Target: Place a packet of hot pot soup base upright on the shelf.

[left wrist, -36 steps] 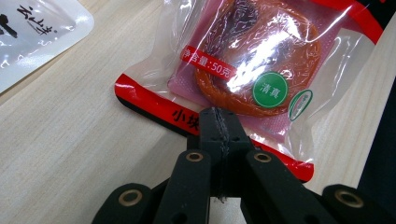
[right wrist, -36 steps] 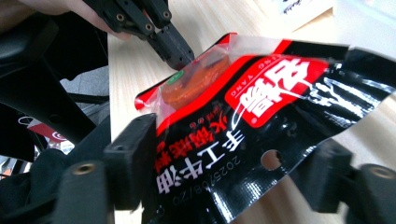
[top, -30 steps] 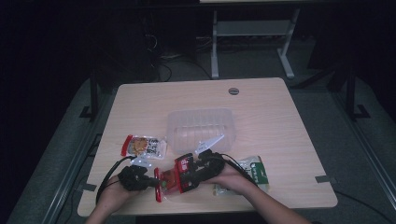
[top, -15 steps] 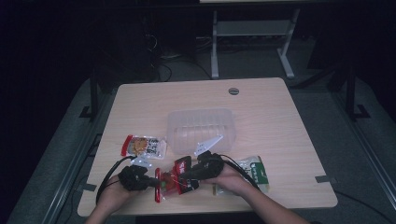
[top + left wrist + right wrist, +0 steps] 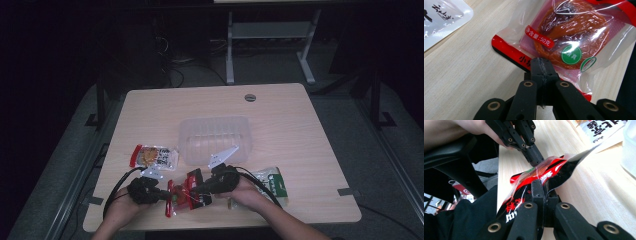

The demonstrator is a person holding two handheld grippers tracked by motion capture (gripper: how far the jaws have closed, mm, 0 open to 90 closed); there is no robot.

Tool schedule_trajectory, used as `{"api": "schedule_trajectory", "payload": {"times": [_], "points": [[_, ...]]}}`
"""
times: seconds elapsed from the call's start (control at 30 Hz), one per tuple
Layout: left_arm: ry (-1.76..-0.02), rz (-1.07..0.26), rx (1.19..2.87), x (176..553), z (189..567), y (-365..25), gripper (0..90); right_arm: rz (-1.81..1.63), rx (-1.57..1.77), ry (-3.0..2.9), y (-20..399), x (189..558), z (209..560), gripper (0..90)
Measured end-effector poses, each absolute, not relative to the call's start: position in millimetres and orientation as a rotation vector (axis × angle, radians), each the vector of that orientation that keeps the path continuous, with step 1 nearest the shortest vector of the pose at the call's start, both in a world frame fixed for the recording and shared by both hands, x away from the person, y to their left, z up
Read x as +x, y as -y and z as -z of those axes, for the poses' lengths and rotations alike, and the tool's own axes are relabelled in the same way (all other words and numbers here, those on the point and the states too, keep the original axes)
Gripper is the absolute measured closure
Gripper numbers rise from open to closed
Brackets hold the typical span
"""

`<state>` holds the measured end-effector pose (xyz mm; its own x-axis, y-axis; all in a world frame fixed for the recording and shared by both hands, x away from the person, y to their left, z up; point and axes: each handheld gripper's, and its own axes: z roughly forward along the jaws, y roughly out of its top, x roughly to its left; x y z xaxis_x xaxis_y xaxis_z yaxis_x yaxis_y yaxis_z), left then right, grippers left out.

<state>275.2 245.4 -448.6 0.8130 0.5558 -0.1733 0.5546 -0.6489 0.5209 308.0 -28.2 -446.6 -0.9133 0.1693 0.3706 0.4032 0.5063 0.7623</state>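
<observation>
Table (image 5: 280,115) of pale wood seen from the high view, its near edge at 6 o'clock, where both forearms come in. The red snack packet (image 5: 184,194) lies close to that near edge, held between the left gripper (image 5: 169,196) at its 9 o'clock side and the right gripper (image 5: 199,190) at its 3 o'clock side. A clear plastic tray (image 5: 215,139) sits at 12 o'clock of the packet, an orange-and-white packet (image 5: 155,157) at 10 o'clock, a green-and-white packet (image 5: 272,182) at 3 o'clock. Bare tabletop runs wide toward 12 and 2 o'clock, up to the far edge.

Left gripper view: the left gripper (image 5: 541,65) has its jaws pressed together on the red-and-black sealed edge of the red snack packet (image 5: 571,37), which spreads toward 1 o'clock. A white packet corner (image 5: 441,17) lies at 10 o'clock, bare wood between.

Right gripper view: the right gripper (image 5: 541,191) has just closed, its jaws now clamped on the red snack packet (image 5: 541,173). The left gripper (image 5: 534,157) pinches the film at 12 o'clock. The table edge runs at 9 o'clock; open wood lies toward 3 o'clock.
</observation>
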Motion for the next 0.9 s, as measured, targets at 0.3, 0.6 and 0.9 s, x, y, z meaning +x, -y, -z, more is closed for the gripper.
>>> {"api": "schedule_trajectory", "payload": {"times": [0.3, 0.6, 0.9], "points": [[-0.802, -0.043, 2.409, 273, 444, -246, 89.5, 1.395, -0.482, 2.461, 31, 306, 443, 89.9], [-0.789, -0.065, 2.363, 272, 440, -248, 86.1, 1.486, -0.485, 2.426, 46, 307, 427, 89.9], [-0.789, -0.071, 2.354, 271, 440, -247, 80.7, 1.562, -0.499, 2.398, 64, 308, 412, 89.9]]}}
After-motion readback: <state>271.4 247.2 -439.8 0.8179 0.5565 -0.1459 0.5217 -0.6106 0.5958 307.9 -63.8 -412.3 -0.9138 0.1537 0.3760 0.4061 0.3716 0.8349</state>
